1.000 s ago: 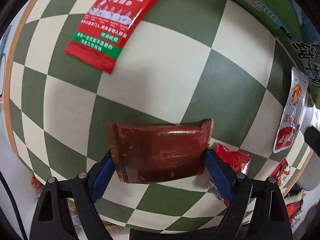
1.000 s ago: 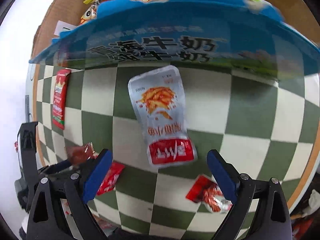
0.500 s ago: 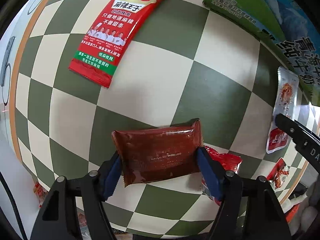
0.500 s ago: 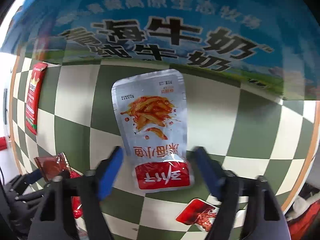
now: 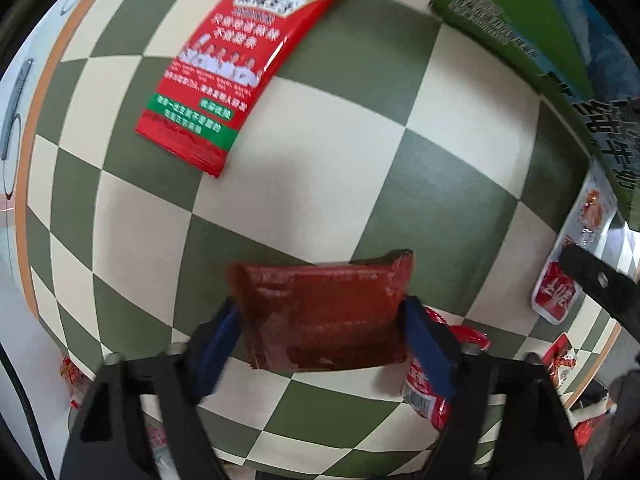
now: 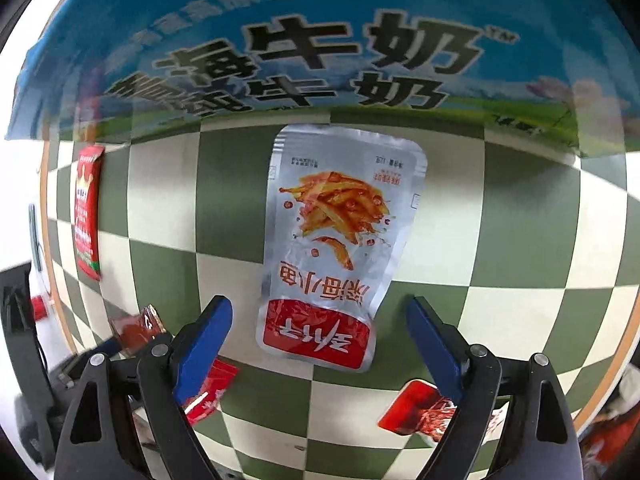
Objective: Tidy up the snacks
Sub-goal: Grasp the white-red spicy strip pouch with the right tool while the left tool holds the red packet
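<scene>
My left gripper is shut on a dark brown-red snack packet, its blue pads pressing both short ends, just above the checkered cloth. My right gripper is open, its fingers on either side of the red lower end of a silver fish-snack pouch lying flat on the cloth. That pouch also shows at the right edge of the left wrist view. The held packet is visible at the lower left of the right wrist view.
A blue and green milk carton box stands just behind the silver pouch. A long red crown-logo packet lies at the far left. Small red packets lie near the fingers. The table's orange rim is at the left.
The left gripper closed onto the brown-red packet. The right gripper moved in towards the silver pouch, which now lies between its open fingers.
</scene>
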